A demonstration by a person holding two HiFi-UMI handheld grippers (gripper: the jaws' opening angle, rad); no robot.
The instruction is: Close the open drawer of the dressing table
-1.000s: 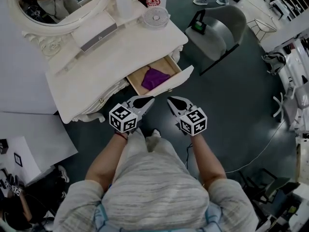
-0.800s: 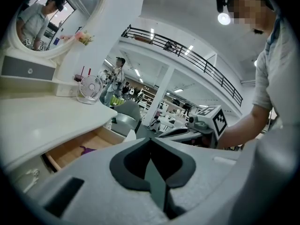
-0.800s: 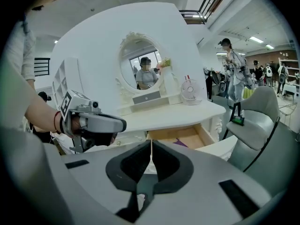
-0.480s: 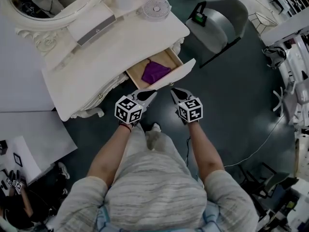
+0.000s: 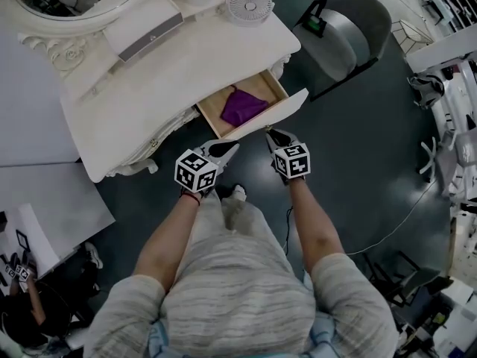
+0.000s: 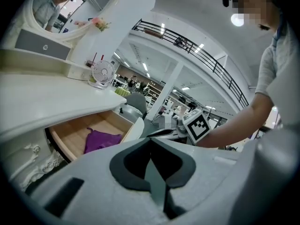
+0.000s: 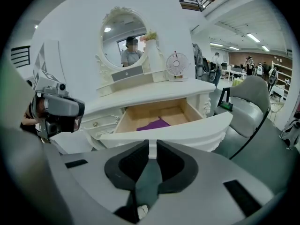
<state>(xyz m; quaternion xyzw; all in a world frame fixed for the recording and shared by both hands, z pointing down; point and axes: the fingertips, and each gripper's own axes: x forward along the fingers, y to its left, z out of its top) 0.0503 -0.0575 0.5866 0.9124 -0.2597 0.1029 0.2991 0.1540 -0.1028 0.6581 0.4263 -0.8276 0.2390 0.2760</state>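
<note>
The drawer [image 5: 270,115] stands pulled out under the right end of the white table [image 5: 171,66]. Its pale wooden box holds a limp purple cloth [image 5: 240,107], and its glossy, bowed white front faces the person. The left hand-held gripper [image 5: 226,149] and right hand-held gripper [image 5: 273,134] both have their jaws together and empty, near that front but apart from it. The narrow tips could skid off the smooth curved panel. A push at one end alone would likely skew the drawer and jam it. The cloth could snag if it rides over the edge.
</note>
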